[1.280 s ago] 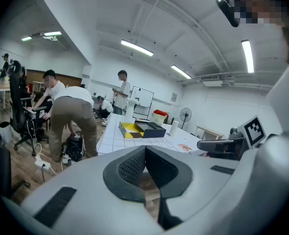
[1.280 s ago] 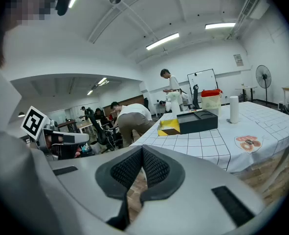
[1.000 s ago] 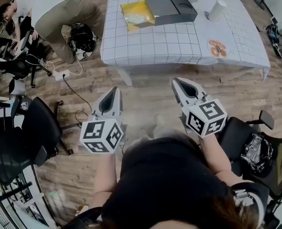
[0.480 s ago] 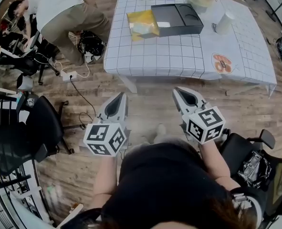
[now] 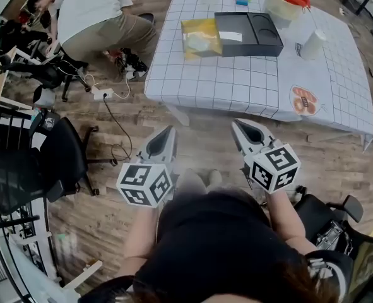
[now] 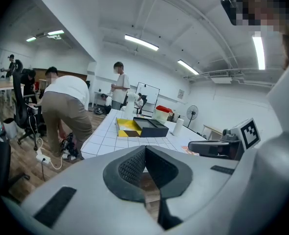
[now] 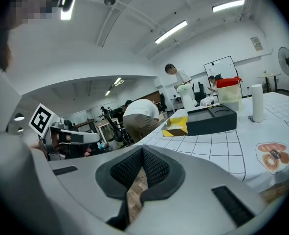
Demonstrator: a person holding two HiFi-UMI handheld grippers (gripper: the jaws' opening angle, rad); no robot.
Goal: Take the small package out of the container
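Left gripper (image 5: 167, 134): held over the wooden floor in front of the person, well apart from the table; its tongs are pressed together with nothing between them, as the left gripper view (image 6: 145, 151) shows.
Right gripper (image 5: 242, 128): beside the left one, at its 3 o'clock; the tongs are closed on nothing also here (image 7: 143, 151).
Table (image 5: 236, 84): at 12 o'clock of both grippers, under a white cloth with a grid.
Container (image 5: 262, 43): dark, open, with two compartments, near the far edge of the table, at 12 o'clock of the right gripper.
Small package (image 5: 231, 36): a pale flat piece that lies inside the left compartment of the container.
Yellow box (image 5: 201, 38): just beside the container, at its 9 o'clock.
White cylinder (image 5: 313, 43): upright, at 3 o'clock of the container.
Person in a white shirt (image 5: 104, 17): bent over, at 9 o'clock of the table.
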